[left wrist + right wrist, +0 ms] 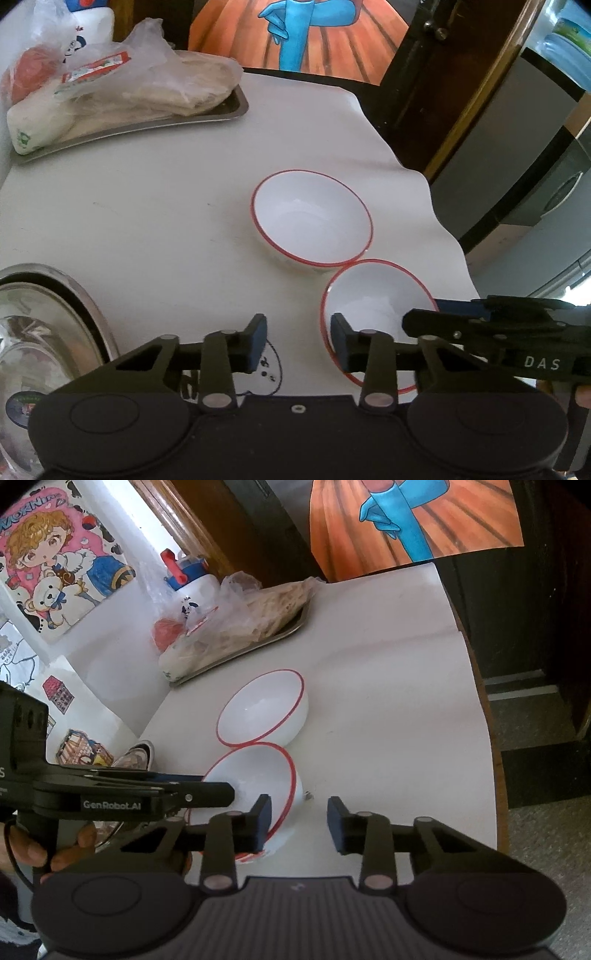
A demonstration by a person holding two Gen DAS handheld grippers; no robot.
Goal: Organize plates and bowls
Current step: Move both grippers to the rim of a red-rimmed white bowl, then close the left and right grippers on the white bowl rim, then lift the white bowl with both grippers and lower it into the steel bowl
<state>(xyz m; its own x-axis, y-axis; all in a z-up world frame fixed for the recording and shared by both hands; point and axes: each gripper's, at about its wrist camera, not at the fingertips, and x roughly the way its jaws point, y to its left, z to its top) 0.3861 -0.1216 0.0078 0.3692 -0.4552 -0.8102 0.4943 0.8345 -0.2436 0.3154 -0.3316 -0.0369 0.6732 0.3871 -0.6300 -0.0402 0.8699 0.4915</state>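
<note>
Straddling: the near bowl (369,295) is bracketed at opposite edges, one gripper to each side.
Left gripper (299,343): jaws are seen part-open; the bowl's rim sits just inside the right finger, and no squeeze from both pads is seen, so nothing is grasped.
Right gripper (299,823): narrowed but released as well; the bowl's wall is caught between the fingers, against the left one, with bare table (147,221) showing in the rest of the gap.
Near bowl: white, red-rimmed, set near the table's front edge.
Far bowl (314,218): same pattern, found just behind, rims touching or nearly so.
Tray (221,114): parked at the back, loaded with plastic bags (129,92).
Metal dish (74,295): glimpsed at the left edge.
Hand (55,849): wrapped round the left gripper's handle.
</note>
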